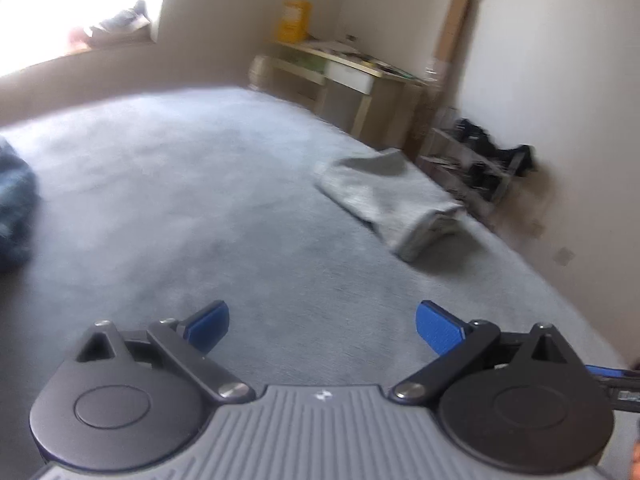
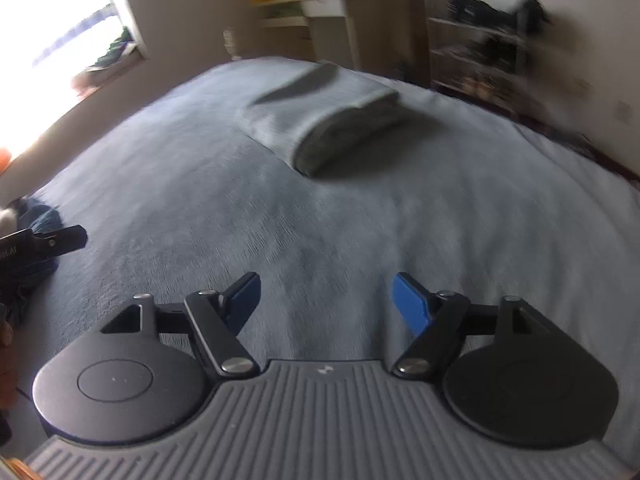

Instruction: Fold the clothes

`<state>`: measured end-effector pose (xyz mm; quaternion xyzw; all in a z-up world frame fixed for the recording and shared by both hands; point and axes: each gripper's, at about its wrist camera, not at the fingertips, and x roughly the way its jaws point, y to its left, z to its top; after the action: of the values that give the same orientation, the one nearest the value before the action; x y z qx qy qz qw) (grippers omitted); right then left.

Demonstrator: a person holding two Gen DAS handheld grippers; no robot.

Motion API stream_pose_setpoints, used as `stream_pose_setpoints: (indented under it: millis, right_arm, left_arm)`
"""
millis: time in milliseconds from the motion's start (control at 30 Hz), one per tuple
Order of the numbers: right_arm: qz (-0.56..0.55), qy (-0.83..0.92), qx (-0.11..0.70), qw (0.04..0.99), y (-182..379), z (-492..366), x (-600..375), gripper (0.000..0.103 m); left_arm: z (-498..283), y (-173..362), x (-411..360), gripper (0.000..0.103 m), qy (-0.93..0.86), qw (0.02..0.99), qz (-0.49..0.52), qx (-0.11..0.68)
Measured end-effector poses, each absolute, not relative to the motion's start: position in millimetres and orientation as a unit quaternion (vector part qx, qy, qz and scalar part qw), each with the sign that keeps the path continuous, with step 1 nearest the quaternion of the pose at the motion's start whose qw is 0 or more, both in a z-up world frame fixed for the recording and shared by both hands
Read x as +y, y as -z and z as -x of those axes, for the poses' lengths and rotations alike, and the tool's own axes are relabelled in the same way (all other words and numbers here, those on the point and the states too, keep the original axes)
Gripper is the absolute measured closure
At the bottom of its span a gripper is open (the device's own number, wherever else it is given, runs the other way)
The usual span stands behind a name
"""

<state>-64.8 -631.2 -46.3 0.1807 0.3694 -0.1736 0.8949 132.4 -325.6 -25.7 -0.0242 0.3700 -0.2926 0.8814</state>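
Left wrist view: both tools wide, empty; folded grey garment; no legible writing.

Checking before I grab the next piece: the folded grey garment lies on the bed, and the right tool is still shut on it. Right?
Not quite. The folded grey garment does lie on the bed, but the right tool is open and empty, well short of the garment, with only bedcover between its blue pads. The right wrist view shows this.
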Motion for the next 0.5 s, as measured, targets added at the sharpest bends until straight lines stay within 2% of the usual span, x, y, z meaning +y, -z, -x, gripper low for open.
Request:
stream_pose_setpoints:
  millis: [133, 333, 500]
  right_arm:
    - [-0.175, 0.235, 0.395, 0.871, 28.5, 69.7, -633.7, 0.022]
    - [-0.159, 0.272, 0.378, 0.870, 19.0, 65.0, -621.7, 0.020]
    - [-0.138, 0.258, 0.361, 0.886, 19.5, 59.6, -610.6, 0.016]
  left_arm:
    - [-128.5, 25.9, -324.9, 0.002, 0.309, 0.875, 0.040, 0.369]
    - [-118.1, 19.7, -341.2, 0.002, 0.290, 0.900, -0.056, 0.320]
    - [-122.0, 9.5, -329.1, 0.002, 0.300, 0.898, 0.015, 0.323]
